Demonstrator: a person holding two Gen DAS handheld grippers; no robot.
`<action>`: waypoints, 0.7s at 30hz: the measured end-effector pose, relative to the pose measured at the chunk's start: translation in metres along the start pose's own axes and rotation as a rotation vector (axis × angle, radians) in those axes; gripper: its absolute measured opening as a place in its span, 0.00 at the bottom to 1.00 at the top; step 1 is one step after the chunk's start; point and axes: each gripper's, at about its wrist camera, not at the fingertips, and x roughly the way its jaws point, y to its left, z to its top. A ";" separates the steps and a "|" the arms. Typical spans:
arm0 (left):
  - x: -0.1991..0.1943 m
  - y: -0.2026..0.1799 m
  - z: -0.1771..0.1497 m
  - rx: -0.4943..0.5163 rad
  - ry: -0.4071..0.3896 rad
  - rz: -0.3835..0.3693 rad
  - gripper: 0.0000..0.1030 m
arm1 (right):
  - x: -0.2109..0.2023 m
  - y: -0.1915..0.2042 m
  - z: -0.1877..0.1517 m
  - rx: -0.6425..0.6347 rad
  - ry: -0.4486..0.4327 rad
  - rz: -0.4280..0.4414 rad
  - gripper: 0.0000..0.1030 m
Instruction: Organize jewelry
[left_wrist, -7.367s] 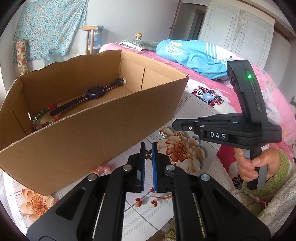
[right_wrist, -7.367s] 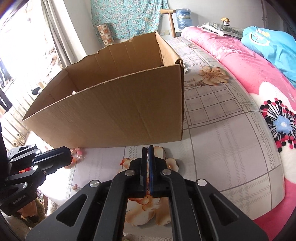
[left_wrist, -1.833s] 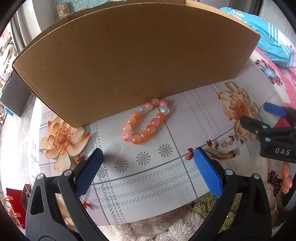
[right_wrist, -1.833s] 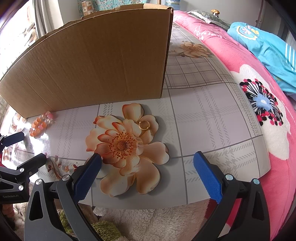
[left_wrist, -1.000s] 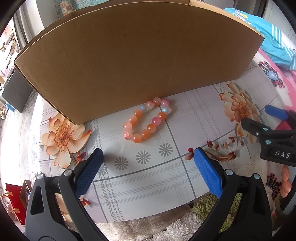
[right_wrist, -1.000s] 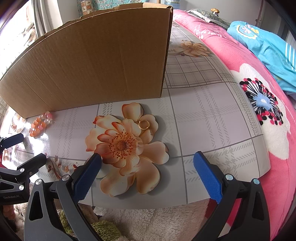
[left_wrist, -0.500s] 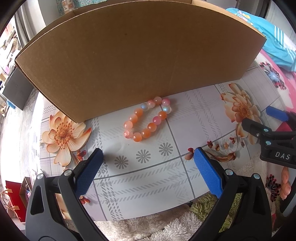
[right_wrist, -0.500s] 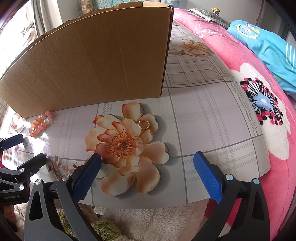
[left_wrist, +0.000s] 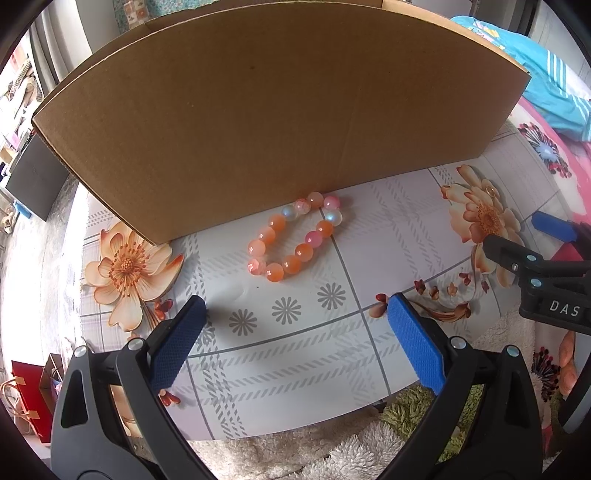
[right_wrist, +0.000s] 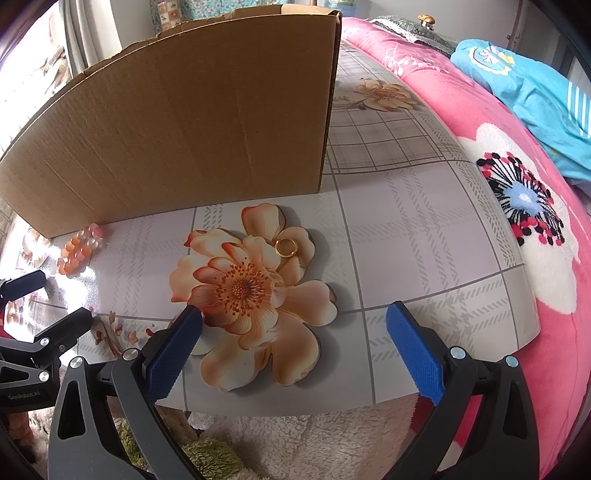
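An orange and pink bead bracelet (left_wrist: 295, 236) lies on the flowered table (left_wrist: 332, 354) right against the near wall of the cardboard box (left_wrist: 273, 110). My left gripper (left_wrist: 295, 328) hovers open just short of the bracelet, nothing between its blue pads. A small gold ring (right_wrist: 286, 246) rests on a printed orange flower, in front of the box's right corner (right_wrist: 325, 110). My right gripper (right_wrist: 295, 332) is open too, a little before the ring. The bracelet (right_wrist: 79, 249) also shows at the left of the right wrist view. The box's inside is hidden.
A pink flowered blanket (right_wrist: 517, 177) with a blue garment (right_wrist: 535, 92) lies to the right of the table. A white and green fluffy rug (left_wrist: 314, 450) sits below the table's near edge. A dark box (left_wrist: 33, 177) and red bags (left_wrist: 26, 391) stand at the left.
Since 7.4 s ago both grippers went from shut to open and dropped low in front of the box. Over the last second the left gripper has crept slightly; the right has stayed still.
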 end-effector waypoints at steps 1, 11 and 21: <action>0.000 0.000 -0.002 0.010 -0.013 -0.004 0.93 | -0.001 0.000 -0.002 0.000 -0.001 0.000 0.94; -0.020 0.007 -0.011 0.072 -0.124 -0.038 0.92 | -0.001 -0.001 -0.001 -0.002 -0.004 0.001 0.94; -0.035 -0.006 -0.004 0.203 -0.210 -0.112 0.49 | -0.002 0.000 -0.001 -0.003 -0.007 0.002 0.94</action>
